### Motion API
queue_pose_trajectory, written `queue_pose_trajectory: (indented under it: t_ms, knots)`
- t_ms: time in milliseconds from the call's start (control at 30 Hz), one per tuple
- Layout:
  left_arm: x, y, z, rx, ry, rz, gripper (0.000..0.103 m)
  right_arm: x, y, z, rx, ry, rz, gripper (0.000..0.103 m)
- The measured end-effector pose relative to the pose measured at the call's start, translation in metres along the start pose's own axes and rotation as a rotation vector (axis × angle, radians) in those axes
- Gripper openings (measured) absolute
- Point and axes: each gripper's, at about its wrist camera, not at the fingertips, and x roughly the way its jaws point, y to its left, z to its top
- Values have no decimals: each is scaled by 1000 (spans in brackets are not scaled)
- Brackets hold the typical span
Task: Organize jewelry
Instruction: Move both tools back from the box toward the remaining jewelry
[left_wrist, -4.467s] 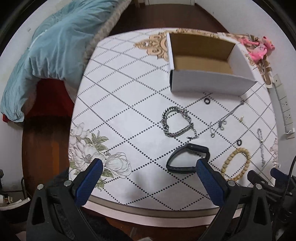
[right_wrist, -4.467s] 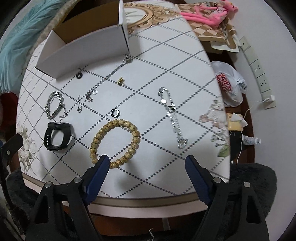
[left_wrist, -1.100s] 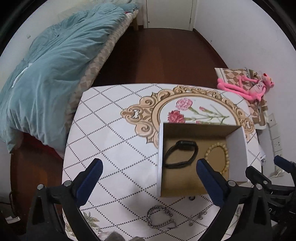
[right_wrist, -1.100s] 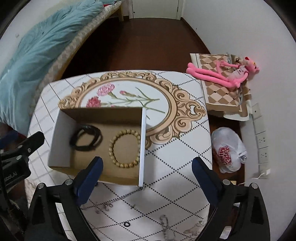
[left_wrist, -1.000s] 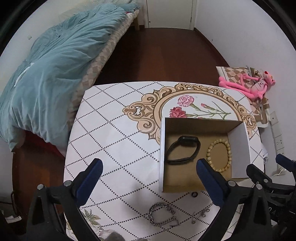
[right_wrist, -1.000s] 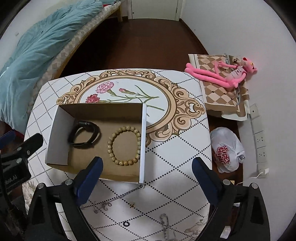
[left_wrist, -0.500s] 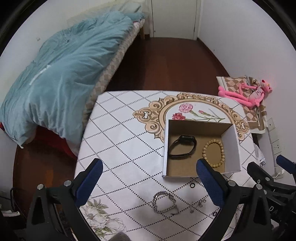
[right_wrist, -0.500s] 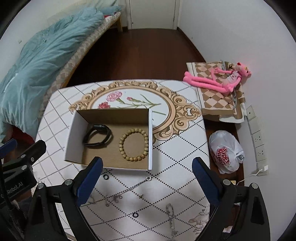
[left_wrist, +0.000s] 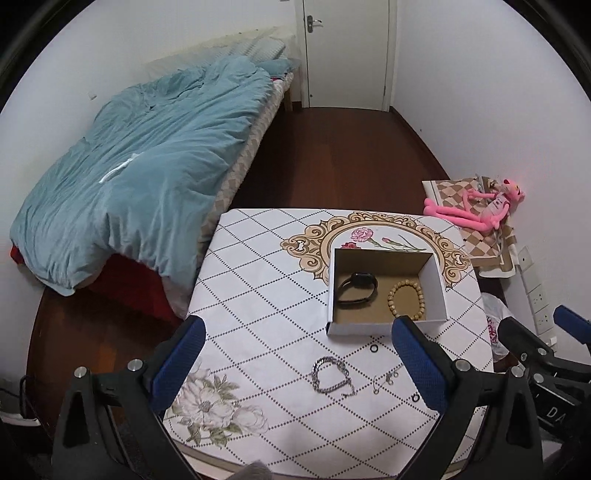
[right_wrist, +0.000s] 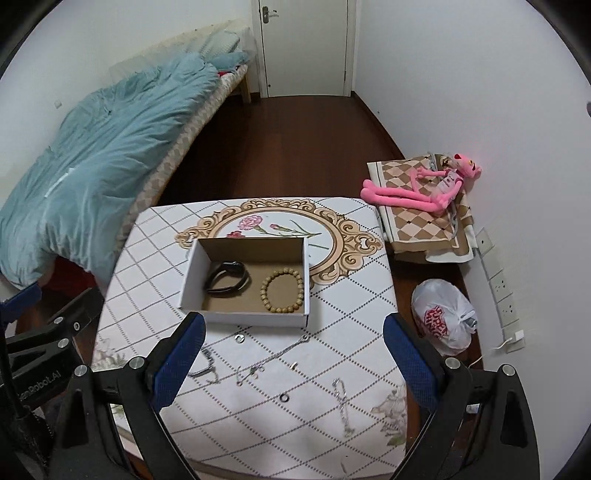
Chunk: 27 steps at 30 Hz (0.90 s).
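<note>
A white cardboard box (left_wrist: 436, 284) (right_wrist: 188, 280) stands on the patterned table. Inside lie a black wristband (left_wrist: 357, 288) (right_wrist: 227, 282) and a wooden bead bracelet (left_wrist: 405, 300) (right_wrist: 282, 291). On the table in front of the box lie a silver chain bracelet (left_wrist: 330, 374) (right_wrist: 205, 363), a thin necklace (right_wrist: 275, 360), small dark rings (left_wrist: 375, 348) (right_wrist: 283, 398) and another silver bracelet (right_wrist: 343, 406). My left gripper (left_wrist: 295, 363) and right gripper (right_wrist: 291, 356) are both open and empty, held high above the table's near side.
A bed with a blue duvet (left_wrist: 136, 177) stands left of the table (left_wrist: 258, 295). A pink plush toy (right_wrist: 424, 188) lies on a checkered cushion at the right. A white plastic bag (right_wrist: 441, 317) sits on the floor by a wall power strip (right_wrist: 498, 284).
Both grippers have pulled back and risen away from the box, so the whole table and room have come into view. The wristband and bead bracelet stay in the box.
</note>
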Motion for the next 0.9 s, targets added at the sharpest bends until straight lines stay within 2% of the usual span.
queue_pose_trajectory:
  t_ms: [167,267,467,667,800,900]
  knots:
    - [1,6,-24,-9,1,11,103,-5,-11,-25,51,3,18,98]
    - [17,10,-45,-18,35,11,103,6,-22,-47,93,25,18,98]
    - [69,6,-82,-20,156,-19,102,50,-57,-98,204,125,-2,98]
    - [101,-6,-107,7,213,-9,102,90,-90,-140,280,209,-35,98]
    - [117,-11,-123,24,242,-2,102,114,-96,-162,285,257,-51,92]
    - [125,-12,-134,22,265,-3,102,129,-95,-175,266,282,-87,82]
